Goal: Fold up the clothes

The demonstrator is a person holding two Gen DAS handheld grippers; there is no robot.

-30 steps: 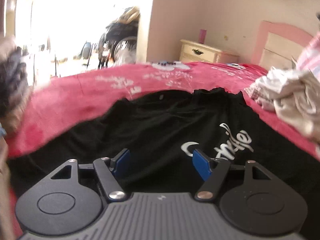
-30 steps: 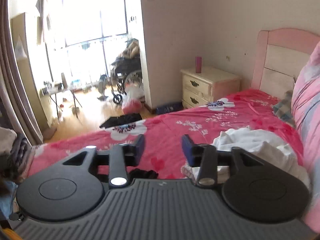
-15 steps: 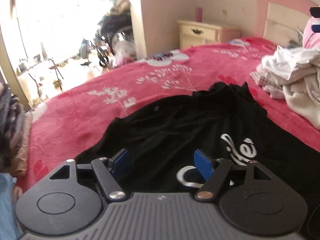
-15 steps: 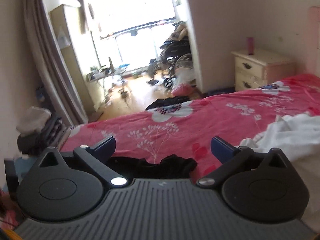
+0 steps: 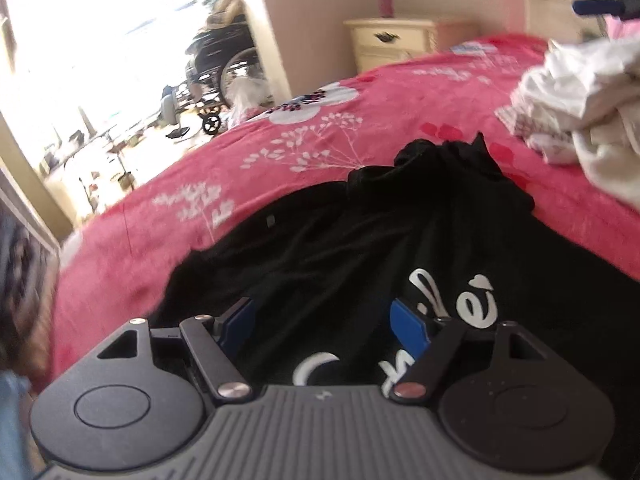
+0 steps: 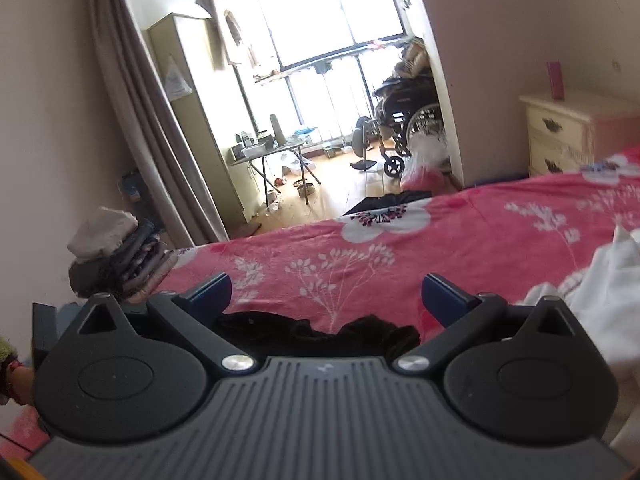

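Observation:
A black T-shirt (image 5: 360,232) with white lettering (image 5: 452,300) lies spread on the red floral bedspread (image 5: 280,152), its far end bunched up. My left gripper (image 5: 320,312) hovers just over the shirt's near part, open, with cloth under the gap but nothing pinched. My right gripper (image 6: 326,286) stands wide open above the shirt's bunched edge (image 6: 280,330), with nothing between its blue pads. One of its fingers (image 5: 596,6) shows at the top right of the left wrist view.
A heap of pale unfolded clothes (image 5: 580,92) lies on the bed to the right. A stack of folded clothes (image 6: 116,252) sits at the bed's left end. Beyond the bed are a cream nightstand (image 5: 396,40) and a wheelchair (image 6: 408,120).
My right gripper's jaws spread from half open to wide, and it sank and swung left toward the doorway. My left gripper slid across the black shirt, and its jaws widened slightly.

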